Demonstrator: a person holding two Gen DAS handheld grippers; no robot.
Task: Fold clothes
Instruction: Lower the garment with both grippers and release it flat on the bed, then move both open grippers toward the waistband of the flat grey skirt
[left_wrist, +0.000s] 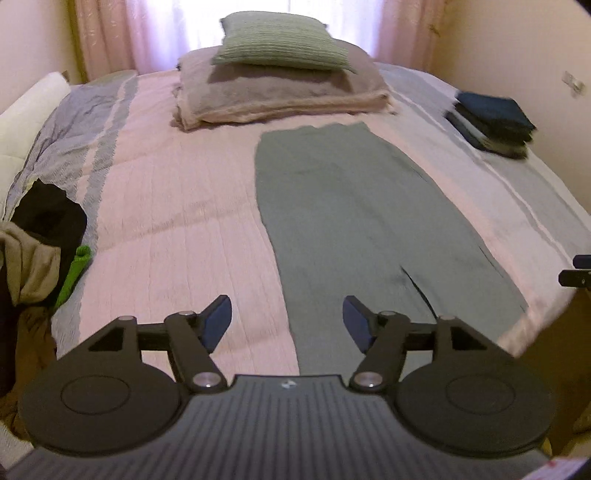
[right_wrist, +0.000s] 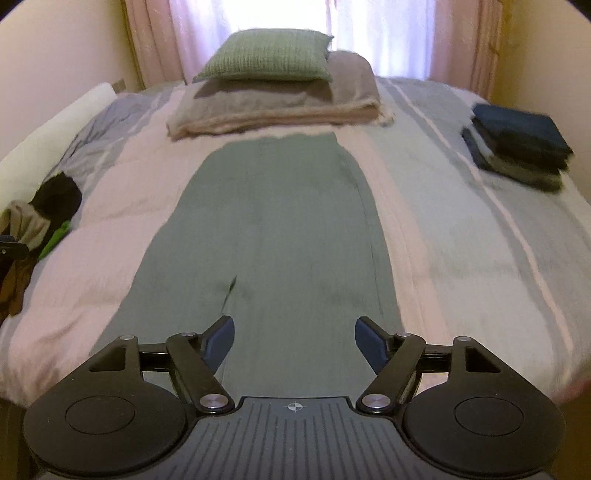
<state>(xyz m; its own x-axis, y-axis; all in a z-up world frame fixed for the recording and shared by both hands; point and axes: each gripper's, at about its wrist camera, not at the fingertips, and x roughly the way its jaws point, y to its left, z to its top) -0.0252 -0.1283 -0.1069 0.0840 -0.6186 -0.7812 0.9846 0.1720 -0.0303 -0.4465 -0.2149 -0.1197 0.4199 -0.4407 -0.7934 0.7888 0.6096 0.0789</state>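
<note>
Grey-green trousers (left_wrist: 343, 206) (right_wrist: 273, 229) lie flat and lengthwise on the bed, waist toward the far pillows, legs reaching the near edge. My left gripper (left_wrist: 286, 319) hovers open above the near edge of the bed, over the left trouser leg's hem, nothing between its blue pads. My right gripper (right_wrist: 294, 341) is open too, just above the leg ends near the slit between the legs (right_wrist: 229, 291). A stack of folded dark clothes (left_wrist: 491, 123) (right_wrist: 517, 144) rests on the bed's far right side. At the left edge sits a heap of unfolded clothes (left_wrist: 40, 236) (right_wrist: 40, 218).
A pink and grey striped bedspread (left_wrist: 177, 206) (right_wrist: 461, 229) covers the bed. A folded beige blanket (left_wrist: 280, 96) (right_wrist: 273, 107) with a green cushion (left_wrist: 284, 40) (right_wrist: 266, 55) lies at the far end under a curtained window. Walls close in on both sides.
</note>
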